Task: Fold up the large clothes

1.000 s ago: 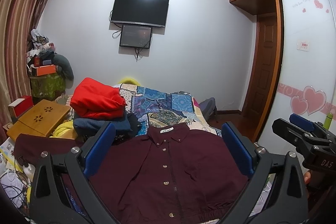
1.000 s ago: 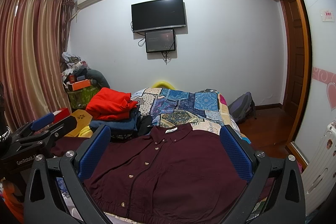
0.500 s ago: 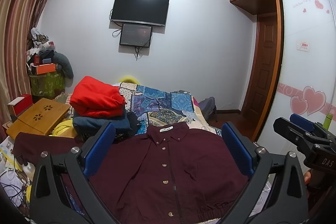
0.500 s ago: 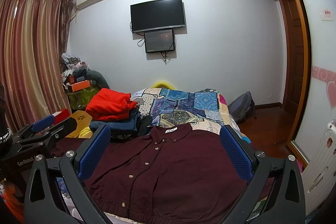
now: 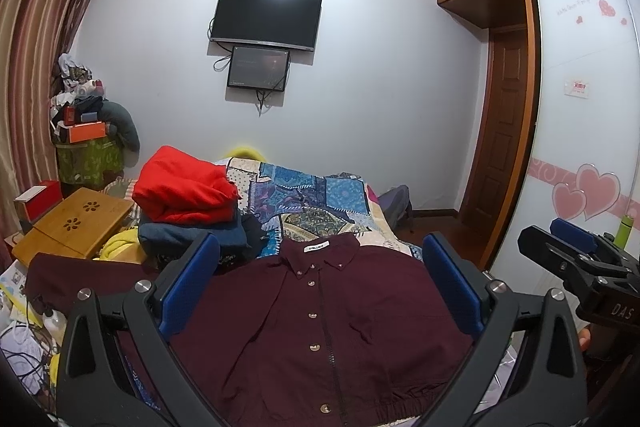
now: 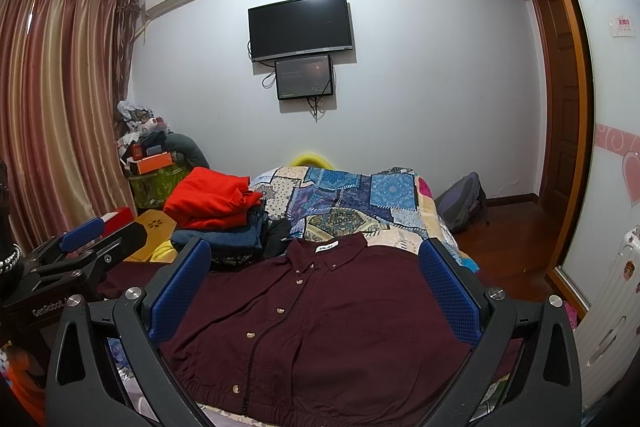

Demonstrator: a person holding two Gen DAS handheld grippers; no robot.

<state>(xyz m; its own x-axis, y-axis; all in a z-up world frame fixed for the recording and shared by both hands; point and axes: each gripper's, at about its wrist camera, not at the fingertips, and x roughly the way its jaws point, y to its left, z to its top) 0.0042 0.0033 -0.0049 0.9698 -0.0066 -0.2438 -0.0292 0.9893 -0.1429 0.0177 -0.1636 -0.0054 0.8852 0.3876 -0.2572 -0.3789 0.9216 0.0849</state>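
A maroon shirt point(image 5: 320, 323) with pale buttons, a blue patchwork quilt point(image 5: 316, 195), folded red clothes point(image 5: 184, 187) and blue-padded tools point(image 5: 320, 283) are seen.

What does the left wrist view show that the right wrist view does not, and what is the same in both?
Only the left wrist view shows the shirt's long sleeve stretched out sideways, and the green bottle. Only the right wrist view shows the white radiator. Both show the maroon shirt lying flat and buttoned on the bed, the red folded garment on the pile, and both grippers open above it: left gripper, right gripper.
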